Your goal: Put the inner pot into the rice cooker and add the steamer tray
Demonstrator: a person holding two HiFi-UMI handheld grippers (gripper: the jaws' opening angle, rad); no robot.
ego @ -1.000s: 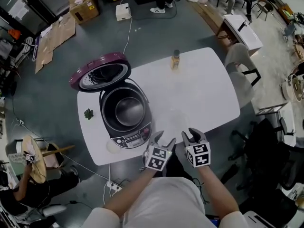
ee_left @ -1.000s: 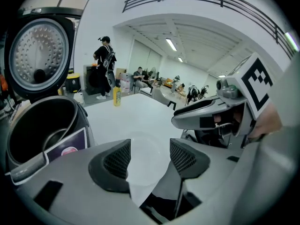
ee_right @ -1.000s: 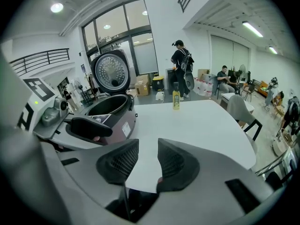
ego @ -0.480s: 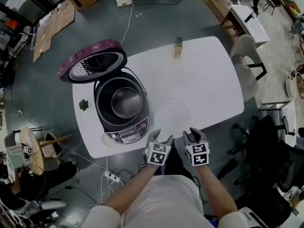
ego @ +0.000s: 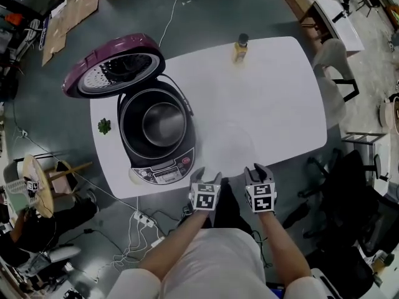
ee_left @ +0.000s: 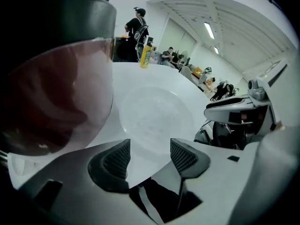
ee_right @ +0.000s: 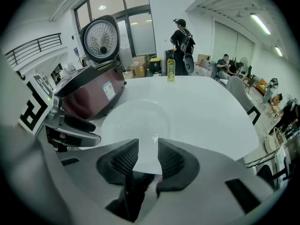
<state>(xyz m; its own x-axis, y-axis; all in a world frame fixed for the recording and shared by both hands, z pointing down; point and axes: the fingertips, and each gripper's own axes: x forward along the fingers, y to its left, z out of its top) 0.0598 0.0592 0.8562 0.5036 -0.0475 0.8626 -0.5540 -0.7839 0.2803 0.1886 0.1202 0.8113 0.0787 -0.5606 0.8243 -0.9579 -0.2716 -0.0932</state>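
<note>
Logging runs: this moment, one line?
dark inner pot in maroon rice cooker; clear round steamer tray on white table; left tongs open; right tongs open

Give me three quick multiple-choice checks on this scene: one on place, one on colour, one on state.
1. Where is the steamer tray relative to the rice cooker? A inside it; B beside it on the table; C under it.
2. The cooker's lid is: A purple; B green; C yellow.
3. That lid is: A shut; B open; C detached.
Answers: 1 B, the clear tray rests on the tabletop; 2 A, its purple shell shows; 3 B, it tilts back on its hinge, exposing the inner pot.
</note>
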